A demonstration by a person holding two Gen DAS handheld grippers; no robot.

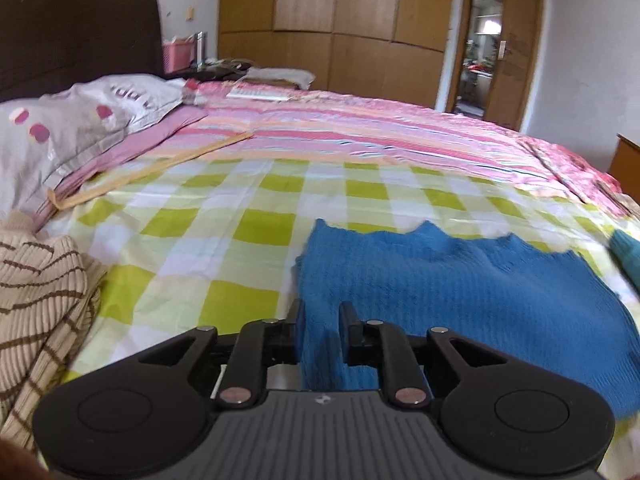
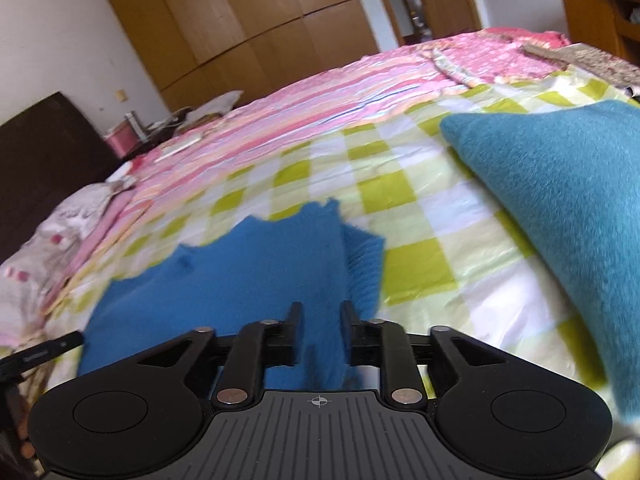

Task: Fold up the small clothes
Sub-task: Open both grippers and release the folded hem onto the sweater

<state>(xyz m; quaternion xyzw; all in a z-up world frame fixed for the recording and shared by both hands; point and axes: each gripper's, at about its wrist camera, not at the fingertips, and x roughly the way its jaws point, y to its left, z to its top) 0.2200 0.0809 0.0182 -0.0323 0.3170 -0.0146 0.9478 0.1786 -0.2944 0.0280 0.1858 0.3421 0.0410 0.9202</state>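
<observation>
A small blue knit garment (image 1: 460, 292) lies on the green-and-white checked sheet (image 1: 224, 232). My left gripper (image 1: 322, 314) is shut on its near left edge, with knit between the fingers. In the right wrist view the same blue garment (image 2: 240, 272) lies on the checked sheet (image 2: 416, 216), and my right gripper (image 2: 322, 312) is shut on its near right edge, beside a ribbed cuff (image 2: 366, 264). The garment hangs slightly lifted between both grippers.
A beige striped sweater (image 1: 40, 300) lies at the left. A teal fuzzy garment (image 2: 560, 208) lies at the right, its edge also in the left wrist view (image 1: 628, 256). A grey pillow (image 1: 68, 128), a pink striped quilt (image 1: 340, 128) and a wooden wardrobe (image 1: 340, 20) lie beyond.
</observation>
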